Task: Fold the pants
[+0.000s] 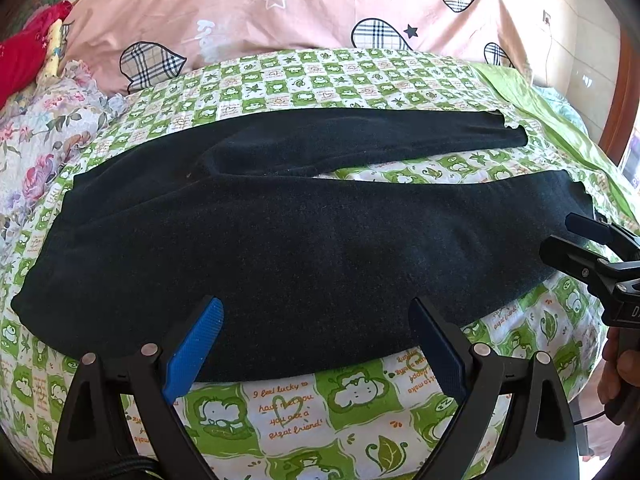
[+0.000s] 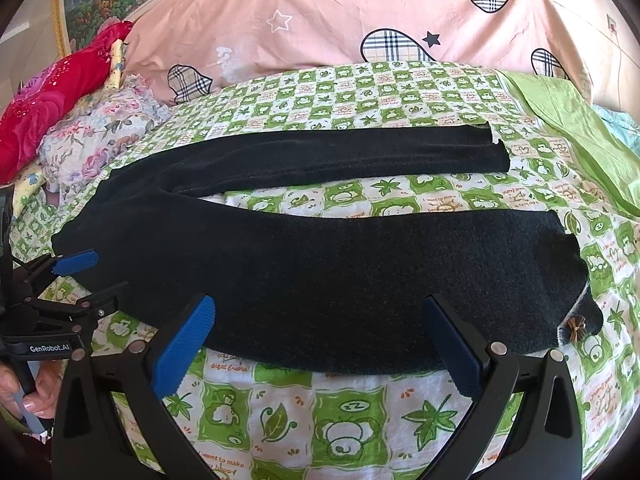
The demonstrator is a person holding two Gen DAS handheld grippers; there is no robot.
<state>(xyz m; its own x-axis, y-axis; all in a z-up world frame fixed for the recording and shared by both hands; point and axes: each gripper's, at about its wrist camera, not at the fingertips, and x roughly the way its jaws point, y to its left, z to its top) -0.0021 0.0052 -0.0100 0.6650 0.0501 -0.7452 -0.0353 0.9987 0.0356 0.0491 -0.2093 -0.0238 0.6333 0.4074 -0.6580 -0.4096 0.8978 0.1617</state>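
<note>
Through the left wrist camera we see the black pants (image 1: 280, 232) spread flat across the green-and-white printed sheet (image 1: 288, 408), waistband toward nine o'clock, the two legs running toward three o'clock with a wedge of sheet showing between them. The fabric looks fuzzy and dark, the near leg much wider in this lens. Our left gripper (image 1: 316, 344) hangs at six o'clock with its blue-padded fingers (image 1: 196, 356) spread wide, tips over the near edge of the pants, clamping nothing; whether they touch the cloth we cannot tell. At three o'clock the right gripper (image 1: 576, 236) comes in by the near leg's cuff, its fingers apart, its body cut off by the frame edge.

Switching to the right wrist camera, the pants (image 2: 320, 272) lie the same way, and a small bow trim (image 2: 576, 326) shows at the near cuff around four o'clock. Our right gripper (image 2: 320, 344) sits at six o'clock, pads well apart, empty, tips over the near leg's lower edge. At nine o'clock the left gripper (image 2: 86, 276) hovers by the waistband, fingers apart, with a hand (image 2: 28, 392) on its handle partly cut off. A pink quilt (image 2: 360, 20) fills twelve o'clock.
</note>
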